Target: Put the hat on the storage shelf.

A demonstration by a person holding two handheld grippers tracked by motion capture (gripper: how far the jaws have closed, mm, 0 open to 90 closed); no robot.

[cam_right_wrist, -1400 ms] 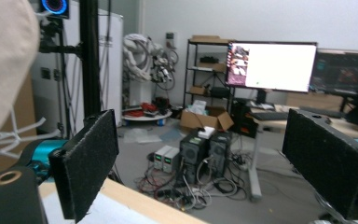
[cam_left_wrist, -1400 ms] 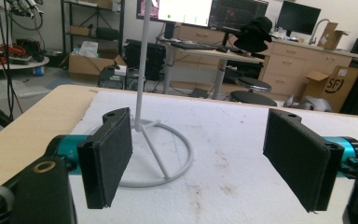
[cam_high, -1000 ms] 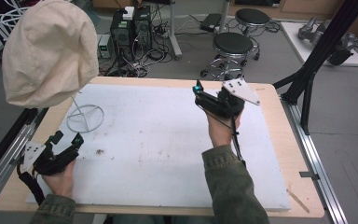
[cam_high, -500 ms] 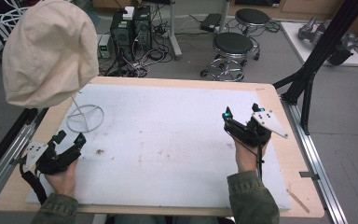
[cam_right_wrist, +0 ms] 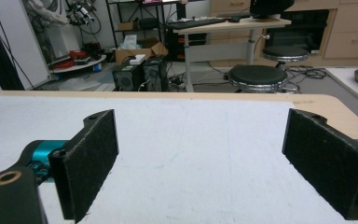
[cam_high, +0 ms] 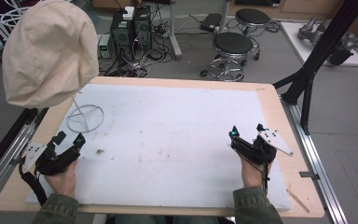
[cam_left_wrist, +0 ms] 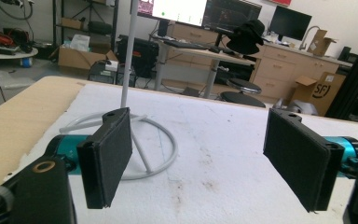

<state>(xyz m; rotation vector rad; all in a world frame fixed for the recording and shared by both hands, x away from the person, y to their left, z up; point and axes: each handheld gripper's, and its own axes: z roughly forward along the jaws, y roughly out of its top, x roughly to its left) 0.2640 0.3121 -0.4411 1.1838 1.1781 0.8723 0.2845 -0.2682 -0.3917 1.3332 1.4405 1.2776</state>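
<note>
Right tool [cam_high: 247, 131] has drawn back toward the table's [cam_high: 270, 98] right edge—both tools released, left tool [cam_high: 69, 140] beside the stand [cam_high: 85, 117].

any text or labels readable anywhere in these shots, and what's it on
"SF": printed on the side of the cardboard box at the far right of the left gripper view; any further letters are cut off.
Monitor screens behind the table: contents too small and blurred to read.
Left gripper, right gripper, hat and white table mat: no readable marking.
</note>
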